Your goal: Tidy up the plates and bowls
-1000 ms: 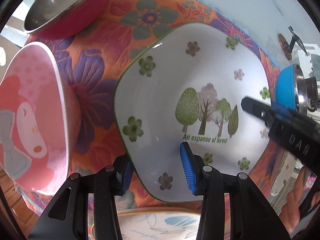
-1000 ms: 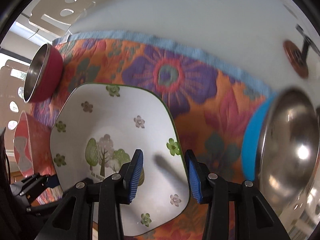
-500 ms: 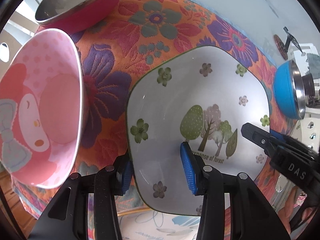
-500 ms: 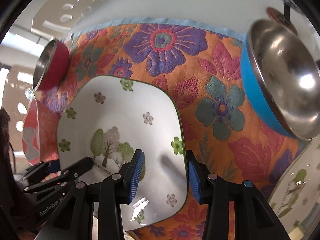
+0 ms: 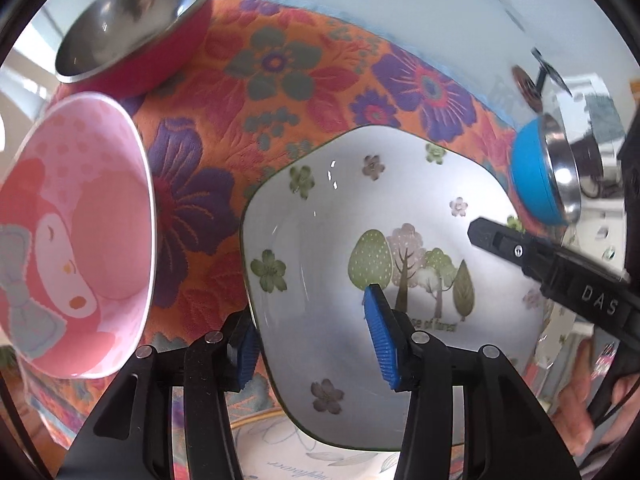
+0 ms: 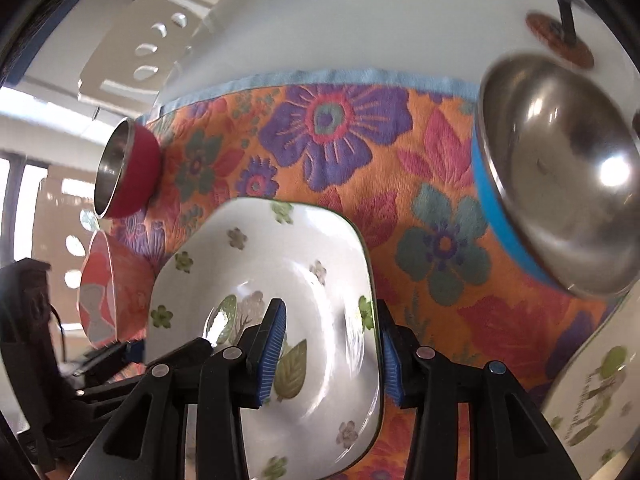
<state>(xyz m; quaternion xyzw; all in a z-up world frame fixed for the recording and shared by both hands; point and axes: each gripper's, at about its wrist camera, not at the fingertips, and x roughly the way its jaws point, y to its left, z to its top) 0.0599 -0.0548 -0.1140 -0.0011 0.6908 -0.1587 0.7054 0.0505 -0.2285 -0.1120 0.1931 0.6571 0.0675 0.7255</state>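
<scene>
On floral cloth [image 5: 280,92], square plate [image 5: 360,216] sits centre. Left gripper [image 5: 312,348] fingers straddle its 9 o'clock rim, opening, not pressing. Right gripper [image 6: 332,352] fingers clamp the 3 o'clock rim. Plate likely glazed ceramic: stiff, slippery, breakable; grip rims only.

white table [image 6: 360,20] under floral cloth [image 5: 280,92].

From my left wrist camera, a patterned plate [image 5: 280,452] is cut off at the bottom edge, its print unreadable; the blue bowl [image 6: 560,184] looks blurred.
</scene>
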